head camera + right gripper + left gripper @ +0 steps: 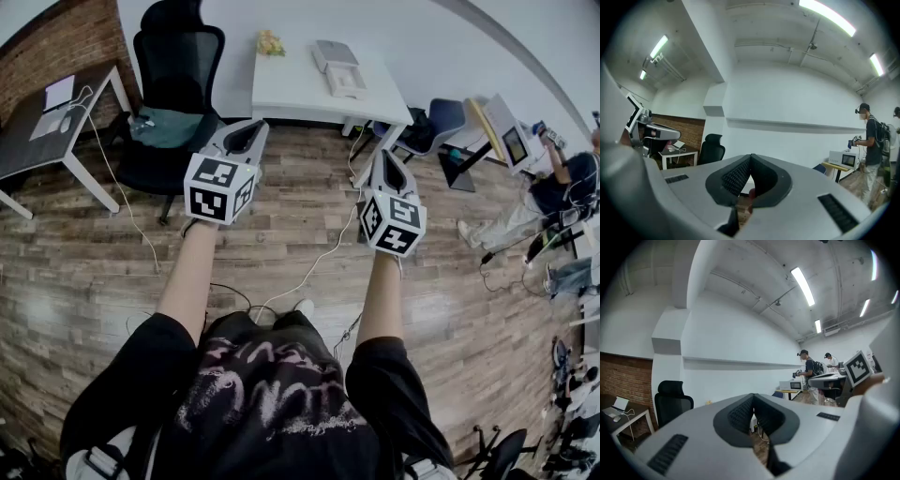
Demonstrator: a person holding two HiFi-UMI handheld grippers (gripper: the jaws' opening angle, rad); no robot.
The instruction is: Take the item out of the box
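Observation:
A white box (338, 68) lies on the white table (291, 89) ahead of me; what it holds is hidden from here. My left gripper (246, 139) is held level in the air short of the table's near left corner, jaws together with nothing between them. The right gripper (388, 167) hangs level off the table's near right corner, also shut and empty. In the left gripper view the pads meet at the tip of the left gripper (752, 397). The right gripper view shows the same for the right gripper (750, 157). Neither gripper touches the box.
A small yellow object (270, 42) sits at the table's far left. A black office chair (176, 89) stands left of the table, beside a dark desk (37, 131) with a laptop. Cables (309, 272) trail over the wood floor. People (553, 202) work at the right.

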